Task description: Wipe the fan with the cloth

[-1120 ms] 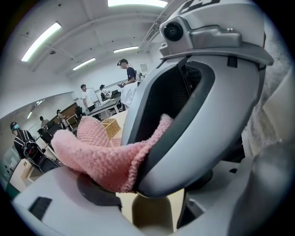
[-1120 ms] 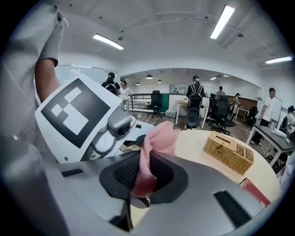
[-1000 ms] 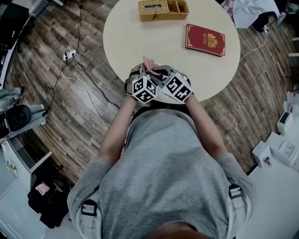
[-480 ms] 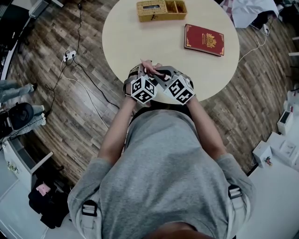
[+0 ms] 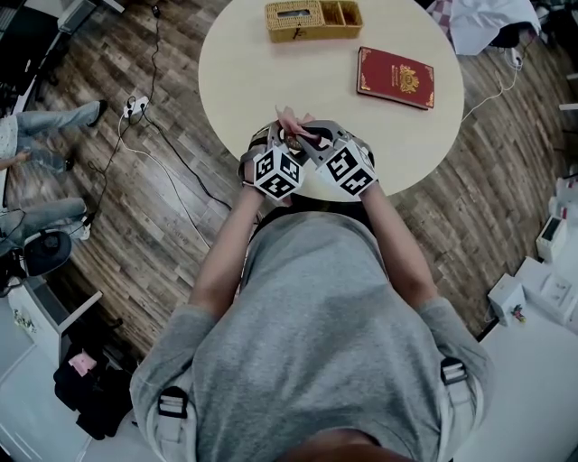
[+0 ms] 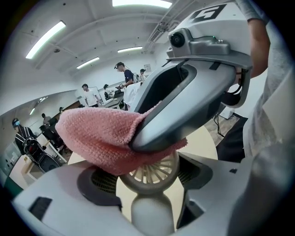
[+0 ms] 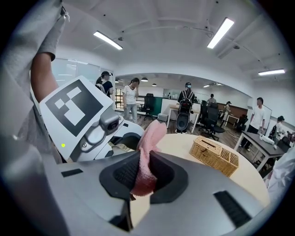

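Your left gripper [image 5: 268, 144] sat at the near rim of the round table [image 5: 237, 81], jaws clamped on the small fan [image 6: 150, 174]. Bare tabletop lay open beyond, up to the basket [image 5: 313, 19] and red book [image 5: 395, 77]. Just beside it, your right gripper [image 5: 302, 140] pinched the pink cloth [image 7: 146, 159]. Only the left gripper view showed the cloth draped on the fan's upper rim; the head view hid the fan.

The cloth [image 6: 92, 138] hides part of the fan [image 6: 147, 174]; handle cut off below.
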A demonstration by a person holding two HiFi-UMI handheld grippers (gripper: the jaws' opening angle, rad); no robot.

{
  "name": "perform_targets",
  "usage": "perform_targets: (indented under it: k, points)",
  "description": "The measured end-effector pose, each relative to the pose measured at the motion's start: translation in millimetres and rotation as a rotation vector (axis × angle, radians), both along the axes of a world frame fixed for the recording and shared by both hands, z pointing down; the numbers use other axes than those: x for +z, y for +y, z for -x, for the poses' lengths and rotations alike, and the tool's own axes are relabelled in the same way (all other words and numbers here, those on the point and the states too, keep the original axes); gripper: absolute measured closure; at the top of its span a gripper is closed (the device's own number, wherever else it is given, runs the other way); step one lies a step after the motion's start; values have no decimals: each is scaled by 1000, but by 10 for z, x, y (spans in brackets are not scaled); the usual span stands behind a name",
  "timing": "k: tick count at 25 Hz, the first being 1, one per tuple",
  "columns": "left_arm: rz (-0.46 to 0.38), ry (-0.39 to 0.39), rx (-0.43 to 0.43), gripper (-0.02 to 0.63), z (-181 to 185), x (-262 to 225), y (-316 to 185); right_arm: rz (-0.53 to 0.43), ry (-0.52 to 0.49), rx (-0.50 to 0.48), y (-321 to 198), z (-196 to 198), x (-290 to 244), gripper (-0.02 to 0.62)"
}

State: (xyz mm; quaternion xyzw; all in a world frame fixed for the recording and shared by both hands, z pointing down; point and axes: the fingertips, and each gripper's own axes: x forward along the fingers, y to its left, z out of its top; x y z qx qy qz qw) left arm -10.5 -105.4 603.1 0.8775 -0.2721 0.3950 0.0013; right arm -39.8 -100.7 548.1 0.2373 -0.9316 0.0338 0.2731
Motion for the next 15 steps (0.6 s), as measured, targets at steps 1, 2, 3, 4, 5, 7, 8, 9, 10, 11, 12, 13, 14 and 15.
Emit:
perform_targets:
  k: [1,2,3,4,5,7,8,9,10,11,12,13,14,15]
  points:
    - [0,-1,3,232,-11,0,7,2,-1,-4,3,19,-3,552]
    - [0,-1,6,232,-21,3,15,4,0,-9,12,40,-3,554]
    - [2,-1,7,232,-29,7,25,6,2,-15,29,62,2,554]
    - [4,0,7,232,-33,10,34,10,6,-23,52,80,10,554]
    - [6,2,6,232,-34,13,38,13,12,-30,77,93,18,552]
    - [8,6,1,232,-27,16,24,22,26,-44,125,99,40,554]
    - [9,7,-2,232,-18,16,7,27,31,-50,145,95,54,552]
    - [9,9,-6,232,-8,14,-11,32,32,-52,162,87,65,554]
    - [8,12,-9,232,2,10,-26,38,29,-51,175,75,71,554]
    - [7,15,-12,232,9,4,-36,42,22,-47,184,61,70,554]
    - [6,19,-14,232,14,-1,-41,43,14,-40,187,44,62,554]
    - [6,24,-17,232,16,-4,-44,40,8,-32,183,20,52,554]
    - [8,33,-23,232,14,-8,-48,38,4,-23,175,-8,43,554]
    - [11,43,-28,232,10,-12,-51,37,-3,-13,169,-38,33,552]
